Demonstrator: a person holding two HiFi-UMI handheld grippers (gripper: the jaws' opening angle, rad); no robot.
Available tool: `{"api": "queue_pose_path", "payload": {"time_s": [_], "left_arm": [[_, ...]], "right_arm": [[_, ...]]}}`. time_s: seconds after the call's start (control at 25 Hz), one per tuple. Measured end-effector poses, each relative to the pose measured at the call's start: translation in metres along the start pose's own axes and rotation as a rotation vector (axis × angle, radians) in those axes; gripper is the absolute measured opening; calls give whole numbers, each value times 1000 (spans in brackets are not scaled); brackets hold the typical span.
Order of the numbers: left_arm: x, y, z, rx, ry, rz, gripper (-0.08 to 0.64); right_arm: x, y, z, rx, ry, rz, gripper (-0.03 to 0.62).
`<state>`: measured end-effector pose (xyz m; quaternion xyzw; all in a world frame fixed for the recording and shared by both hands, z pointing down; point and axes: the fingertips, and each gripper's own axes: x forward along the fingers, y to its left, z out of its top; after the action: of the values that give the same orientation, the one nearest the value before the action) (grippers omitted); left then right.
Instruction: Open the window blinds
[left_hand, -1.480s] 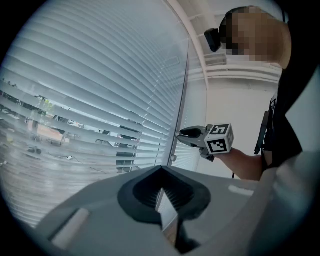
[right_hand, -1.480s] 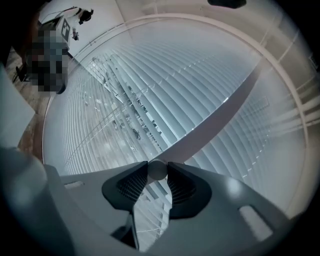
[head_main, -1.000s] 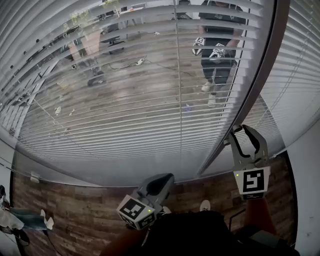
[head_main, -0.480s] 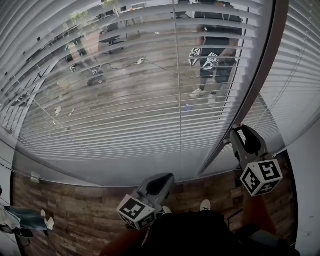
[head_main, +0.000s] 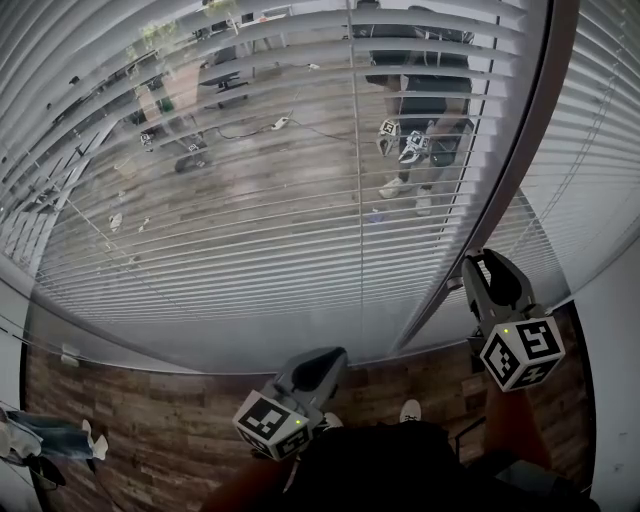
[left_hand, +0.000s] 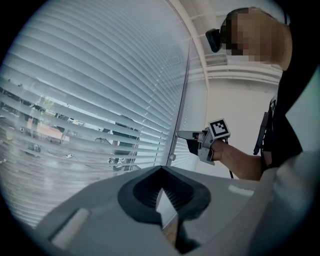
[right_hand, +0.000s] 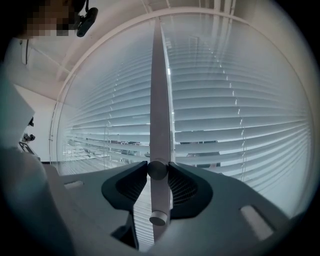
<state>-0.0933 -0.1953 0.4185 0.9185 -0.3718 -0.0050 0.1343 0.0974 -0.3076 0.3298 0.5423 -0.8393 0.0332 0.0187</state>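
My right gripper (right_hand: 158, 170) has just been closing, fingers now clenched on the wand (right_hand: 160, 90) of the blinds (head_main: 250, 200), clear only in the right gripper view; my left gripper (left_hand: 161, 169) is clenched empty.

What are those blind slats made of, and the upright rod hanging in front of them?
The slats look like painted aluminium or plastic: thin, white and smooth, with a soft sheen along each strip. The rod is probably plastic or coated metal: pale grey, straight and smooth, with a matt surface. Looks alone cannot settle either.
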Motion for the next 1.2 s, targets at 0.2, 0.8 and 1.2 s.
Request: {"api": "queue_pose_path", "payload": {"time_s": [0.2, 0.8, 1.2], "left_arm": [[0, 0, -1, 0, -10, -5, 0], [2, 3, 1, 1, 9, 17, 0], [3, 1, 2, 2, -13, -3, 0]], "right_arm": [[0, 1, 1, -12, 2, 2, 155], [1, 3, 1, -320, 52, -51, 150], [1, 10, -3, -565, 89, -105, 150]]}}
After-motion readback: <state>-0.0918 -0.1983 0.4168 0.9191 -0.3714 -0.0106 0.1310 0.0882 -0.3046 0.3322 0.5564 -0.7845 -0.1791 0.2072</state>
